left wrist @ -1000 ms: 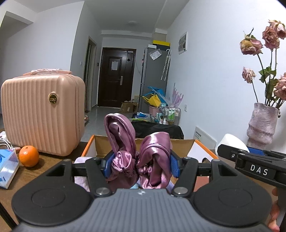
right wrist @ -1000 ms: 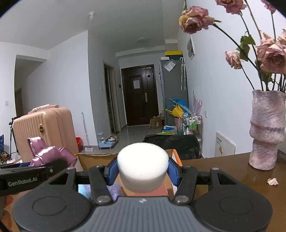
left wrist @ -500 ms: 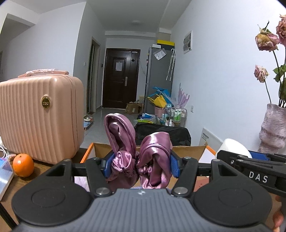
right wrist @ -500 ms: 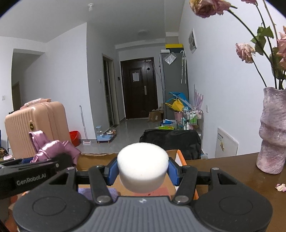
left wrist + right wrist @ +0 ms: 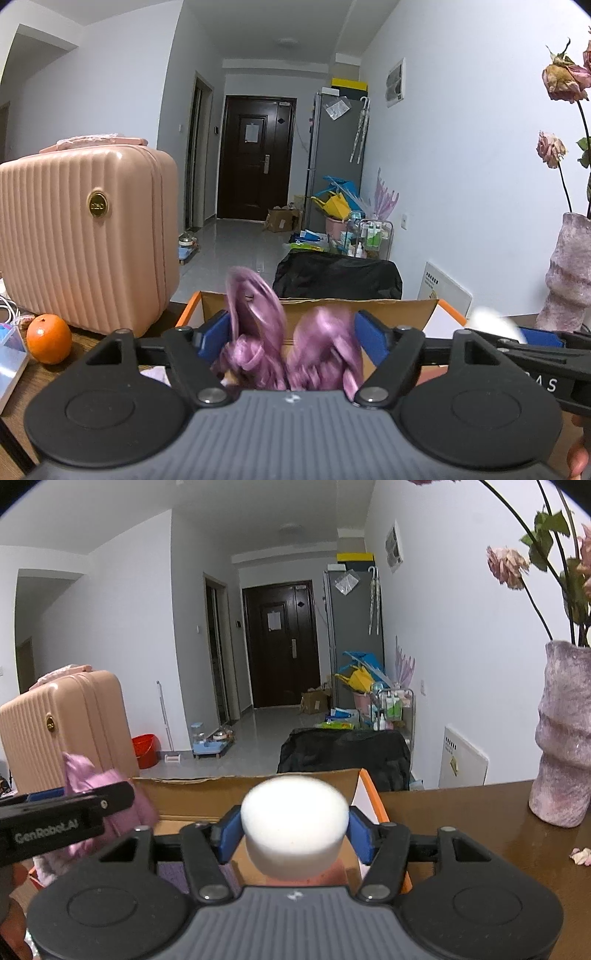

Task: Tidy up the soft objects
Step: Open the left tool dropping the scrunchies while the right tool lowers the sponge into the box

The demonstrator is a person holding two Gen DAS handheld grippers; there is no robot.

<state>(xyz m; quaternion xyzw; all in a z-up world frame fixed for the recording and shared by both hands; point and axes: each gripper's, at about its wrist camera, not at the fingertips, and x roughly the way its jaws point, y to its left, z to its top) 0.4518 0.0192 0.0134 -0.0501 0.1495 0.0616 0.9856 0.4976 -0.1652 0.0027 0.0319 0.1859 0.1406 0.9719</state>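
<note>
Left gripper (image 5: 290, 332) fingers spread, purple scrunchie (image 5: 288, 347) loose between, blurred, over cardboard box (image 5: 399, 308). Right gripper (image 5: 293, 830) clamped on white sponge (image 5: 294, 821).

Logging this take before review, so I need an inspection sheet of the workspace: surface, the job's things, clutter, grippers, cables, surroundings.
Surface: brown wooden table.
Job's things: purple satin scrunchie, blurred, between the left fingers; white sponge between the right fingers; open cardboard box just ahead of both.
Clutter: orange, pink suitcase, vase with dried roses, a fallen petal.
Grippers: left gripper looks parted, scrunchie loose between its pads; right gripper shut on the sponge.
Cables: white cable at the left edge.
Surroundings: hallway with a dark door, fridge, black bag on the floor.
</note>
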